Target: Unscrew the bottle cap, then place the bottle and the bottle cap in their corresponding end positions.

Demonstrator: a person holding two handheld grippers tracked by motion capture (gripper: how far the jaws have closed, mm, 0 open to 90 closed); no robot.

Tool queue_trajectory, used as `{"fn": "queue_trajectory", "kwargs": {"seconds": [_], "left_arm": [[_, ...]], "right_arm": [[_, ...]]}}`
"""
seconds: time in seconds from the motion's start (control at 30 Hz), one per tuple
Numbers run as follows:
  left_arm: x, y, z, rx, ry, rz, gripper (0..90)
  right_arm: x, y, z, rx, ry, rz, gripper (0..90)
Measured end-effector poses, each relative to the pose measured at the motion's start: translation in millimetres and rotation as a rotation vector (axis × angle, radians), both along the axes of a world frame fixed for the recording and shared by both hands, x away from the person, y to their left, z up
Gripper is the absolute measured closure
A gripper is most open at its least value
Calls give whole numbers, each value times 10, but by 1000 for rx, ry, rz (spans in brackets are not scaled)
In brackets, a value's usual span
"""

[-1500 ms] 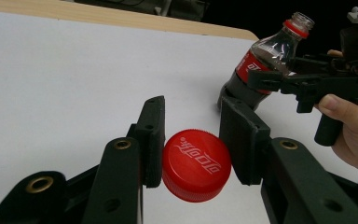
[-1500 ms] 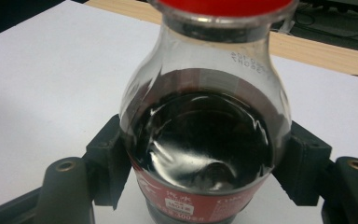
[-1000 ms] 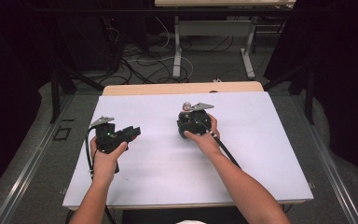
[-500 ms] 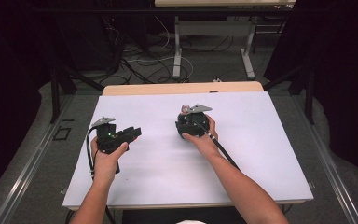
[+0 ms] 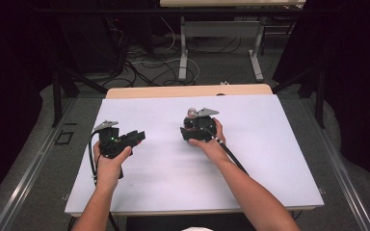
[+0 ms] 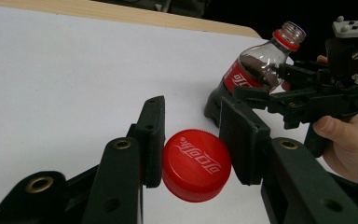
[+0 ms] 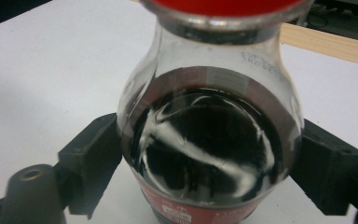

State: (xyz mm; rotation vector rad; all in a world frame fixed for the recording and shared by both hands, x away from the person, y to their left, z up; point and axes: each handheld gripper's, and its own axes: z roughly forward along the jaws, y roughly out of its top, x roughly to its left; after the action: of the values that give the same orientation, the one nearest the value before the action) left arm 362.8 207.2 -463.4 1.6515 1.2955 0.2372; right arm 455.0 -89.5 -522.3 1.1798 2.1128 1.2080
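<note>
Left tongs (image 6: 191,135) clenched on the round red plastic screw cap (image 6: 196,164), one black pad on each side of its ribbed rim, held just above the white surface (image 6: 65,79); the hand has kept its spot. Right tongs (image 7: 205,168) have just been opening around the small clear plastic cola bottle with the red label (image 7: 207,140): the bottle sits between the pads, which flank its belly, the right pad seemingly touching or nearly so, the left with a sliver of gap, so the squeeze reads as eased off. The bottle stands upright on the surface, mouth open, red neck ring showing, dark drink low inside. Judgement: uncapping done, bottle being set free to stand alone; the cap is yet to be put down.
</note>
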Motion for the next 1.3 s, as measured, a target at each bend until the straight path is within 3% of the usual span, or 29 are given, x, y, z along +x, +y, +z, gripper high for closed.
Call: {"fn": "queue_trajectory", "kwargs": {"seconds": [0.17, 0.3, 0.5, 0.6, 0.83, 1.03, 1.17, 1.3], "left_arm": [[0, -2, -5, -4, 1, 6, 618], [6, -10, -16, -8, -2, 14, 618], [11, -7, -37, 11, 7, 3, 618], [12, -31, -51, -4, 3, 10, 618], [9, -67, -52, 4, 7, -3, 618], [15, -112, -79, 11, 4, -6, 618], [7, -146, -86, 24, 21, -29, 618], [-6, -250, -124, 34, 8, -59, 618]], "right_arm": [[-15, -15, -21, -21, 25, -17, 113], [-69, -37, -6, -21, 36, -8, 3], [-240, -137, 44, -52, 40, -16, 0], [-355, -218, 81, -62, 42, -16, 0], [-686, -529, 131, -35, 56, 13, 0], [-953, -855, 117, -29, 64, -28, 0], [-1045, -1058, 103, -36, 71, -61, 0], [-1091, -1223, 89, -39, 64, -101, 0]]}}
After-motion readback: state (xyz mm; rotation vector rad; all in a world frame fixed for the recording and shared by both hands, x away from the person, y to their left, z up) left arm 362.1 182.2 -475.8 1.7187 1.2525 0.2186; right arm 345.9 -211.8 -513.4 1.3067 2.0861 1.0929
